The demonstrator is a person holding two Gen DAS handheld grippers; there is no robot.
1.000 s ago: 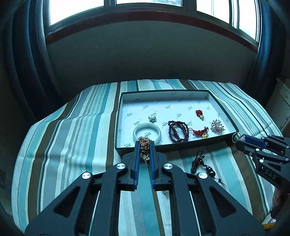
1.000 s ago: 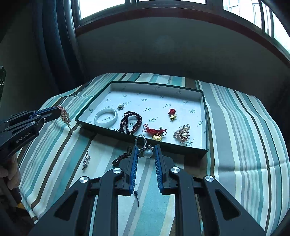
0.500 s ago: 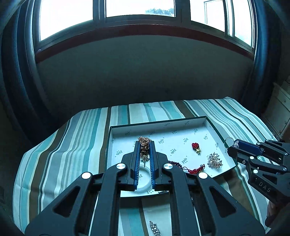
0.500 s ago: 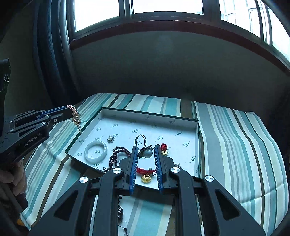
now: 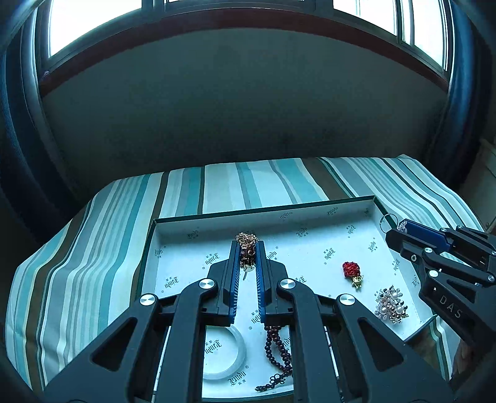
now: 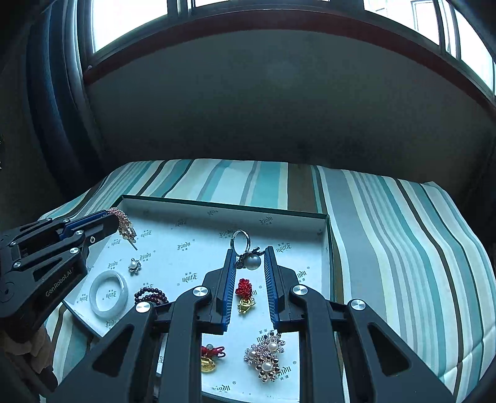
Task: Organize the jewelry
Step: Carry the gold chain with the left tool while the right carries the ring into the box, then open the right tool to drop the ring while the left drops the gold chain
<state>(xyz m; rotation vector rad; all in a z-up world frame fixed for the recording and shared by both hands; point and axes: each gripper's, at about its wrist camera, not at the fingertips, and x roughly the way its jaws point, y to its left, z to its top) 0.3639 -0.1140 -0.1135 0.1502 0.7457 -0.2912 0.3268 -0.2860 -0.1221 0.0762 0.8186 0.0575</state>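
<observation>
gold chain bracelet (image 5: 246, 246) bunched in left claw (image 5: 247, 248), over white-lined tray (image 5: 310, 214)

Black frames, blue ribbed fingers (image 5: 234, 272)

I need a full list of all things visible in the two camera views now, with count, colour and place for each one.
tray: 1, dark rim, white printed lining, on the striped cloth
striped cloth: 1, teal, white and brown, under the tray
white bangle: 1, white, near left part of the tray
dark bead bracelet: 1, dark red, right of the bangle
small pearl flower: 1, silver-white, behind the bangle
red knot charm: 1, red and gold, tray middle
red cord charm: 1, red and gold, near edge
pearl brooch: 1, gold with pearls, near right part
gold chain piece: 1, gold-brown, held over the tray
pearl ring: 1, silver with grey pearl, held over the tray
windows: bright, behind
left gripper: black and blue, shut on the gold chain piece
right gripper: black and blue, shut on the pearl ring
</observation>
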